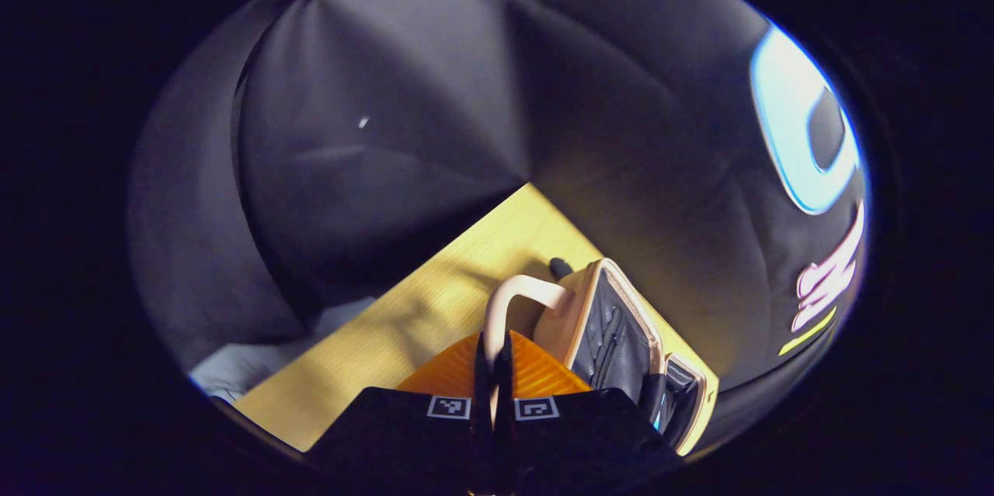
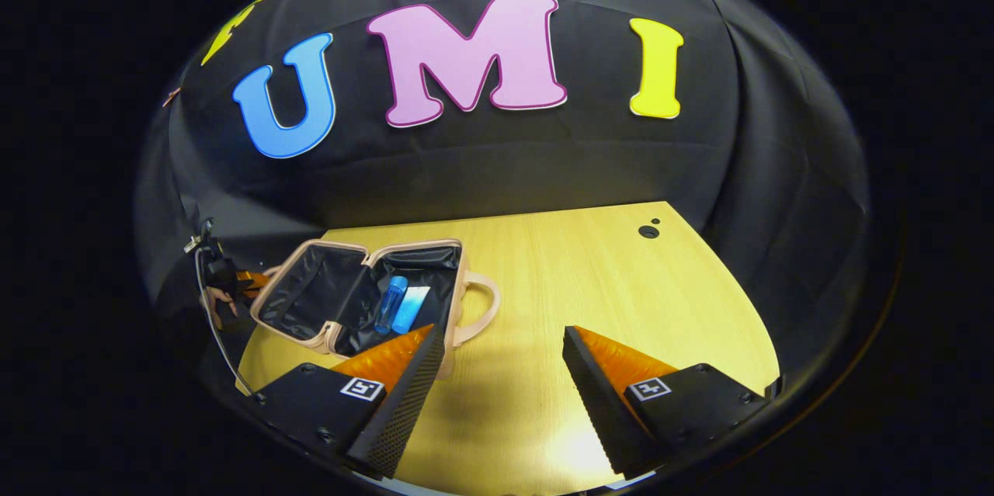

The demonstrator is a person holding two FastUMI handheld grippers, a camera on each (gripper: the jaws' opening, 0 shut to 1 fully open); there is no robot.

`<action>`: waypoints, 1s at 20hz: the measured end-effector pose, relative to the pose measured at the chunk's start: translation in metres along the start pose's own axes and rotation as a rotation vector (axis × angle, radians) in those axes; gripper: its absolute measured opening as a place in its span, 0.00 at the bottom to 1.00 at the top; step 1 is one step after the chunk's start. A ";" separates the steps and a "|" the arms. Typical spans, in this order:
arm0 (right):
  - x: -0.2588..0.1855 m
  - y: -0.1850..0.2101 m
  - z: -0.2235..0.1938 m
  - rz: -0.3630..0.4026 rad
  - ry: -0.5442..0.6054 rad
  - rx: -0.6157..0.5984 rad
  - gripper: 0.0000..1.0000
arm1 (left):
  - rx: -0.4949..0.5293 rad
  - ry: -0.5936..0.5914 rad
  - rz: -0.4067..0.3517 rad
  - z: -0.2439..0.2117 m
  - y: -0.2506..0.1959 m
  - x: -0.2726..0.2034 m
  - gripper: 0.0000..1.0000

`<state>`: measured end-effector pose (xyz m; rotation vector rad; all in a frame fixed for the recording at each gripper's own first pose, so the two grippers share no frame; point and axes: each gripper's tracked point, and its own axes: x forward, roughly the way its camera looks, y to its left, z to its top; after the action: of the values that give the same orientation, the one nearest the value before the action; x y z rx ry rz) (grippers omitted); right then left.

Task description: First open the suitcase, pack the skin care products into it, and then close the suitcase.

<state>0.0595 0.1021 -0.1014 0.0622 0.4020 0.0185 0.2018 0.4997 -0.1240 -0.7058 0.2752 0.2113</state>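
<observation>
Item: pink suitcase (image 2: 365, 290), lying open on the pale wooden counter (image 2: 590, 286), taken here as the landmark. In the right gripper view, at the far left beyond the suitcase's raised lid, a hand (image 2: 220, 302) holds the left claw (image 2: 247, 281) at the lid's outer edge; from this distance the exact contact cannot be told. The lid stands tilted up, its dark lining exposed. In the base half, right of the lid, lie a blue bottle (image 2: 390, 304) and, just beside it on the right, a light blue tube (image 2: 411, 308), side by side against the dark lining. The carry handle (image 2: 480, 310) projects from the suitcase's right side. Right of the suitcase, the right claw (image 2: 503, 356) hovers over bare counter, fingers wide apart, nothing between them; its left finger overlaps the suitcase's near corner. Two small dark holes (image 2: 648, 230) sit in the counter well right of the suitcase, near the back edge. In the left gripper view, the left claw (image 1: 494, 360) has its fingers drawn together on a handle loop (image 1: 516, 296) of the suitcase (image 1: 613, 325), the lining seen edge-on just right.
</observation>
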 end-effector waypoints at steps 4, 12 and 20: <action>0.000 -0.021 0.010 -0.005 -0.027 0.032 0.98 | 0.177 -0.127 -0.106 0.047 -0.115 -0.073 0.06; -0.007 -0.096 0.020 -0.007 -0.094 0.035 0.98 | 0.263 -0.107 -0.354 -0.031 -0.354 -0.149 0.05; -0.006 -0.151 0.015 0.054 -0.092 -0.003 0.98 | 0.275 0.076 -0.372 -0.234 -0.452 -0.098 0.06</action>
<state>0.0609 -0.0497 -0.0952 0.0708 0.3085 0.0696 0.1955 -0.0009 0.0120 -0.4811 0.2345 -0.2057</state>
